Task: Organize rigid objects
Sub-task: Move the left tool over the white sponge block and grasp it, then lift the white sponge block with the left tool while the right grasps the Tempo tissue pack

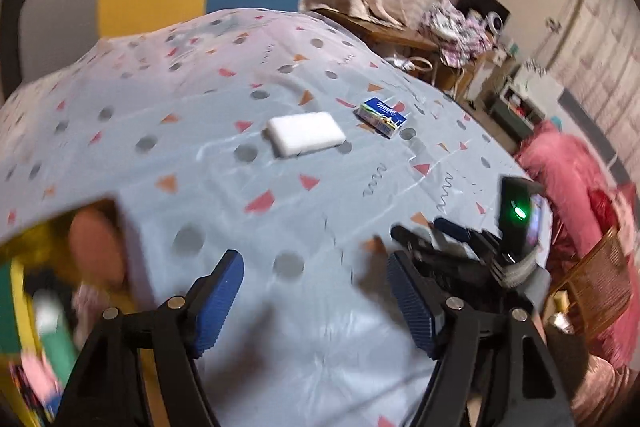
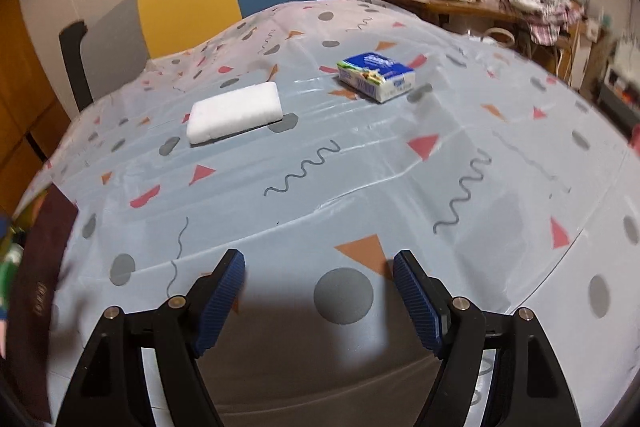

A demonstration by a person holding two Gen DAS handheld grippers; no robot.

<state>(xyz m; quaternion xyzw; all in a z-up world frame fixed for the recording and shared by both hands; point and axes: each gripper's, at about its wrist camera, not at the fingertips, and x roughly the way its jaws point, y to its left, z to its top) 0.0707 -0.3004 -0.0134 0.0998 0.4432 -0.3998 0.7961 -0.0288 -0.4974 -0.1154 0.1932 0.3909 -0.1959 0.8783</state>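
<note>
- Progress: I judge this early. Nothing gripped, both items loose on the table (image 2: 360, 187), no tidy spot for them that I can see.
- Left gripper (image 1: 316, 303): released, nothing between the pads, over the near part of the cloth.
- Right gripper (image 2: 318, 301): also released and empty, over the near edge. In the left view it shows at near right (image 1: 416, 243), partly blurred.
- White block (image 2: 234, 111): far left of centre, flat on the cloth. Rectangular slab, rounded corners, matte, looks like foam or soap; can't tell which.
- Blue box (image 2: 376, 75): far, right of the block, apart from it. Small printed carton, blue top, white side, sharp edges, lying flat.
- Cloth: glossy plastic sheet, pale blue, grey dots, red and orange triangles, squiggles. Creased, so likely slippery under a push.
- Left: both items to pick and place. The block is wide and may need jaws fully spread; the carton looks the easier grab across its short side.
- Left view's near-left corner is motion-blurred clutter; unreadable.
</note>
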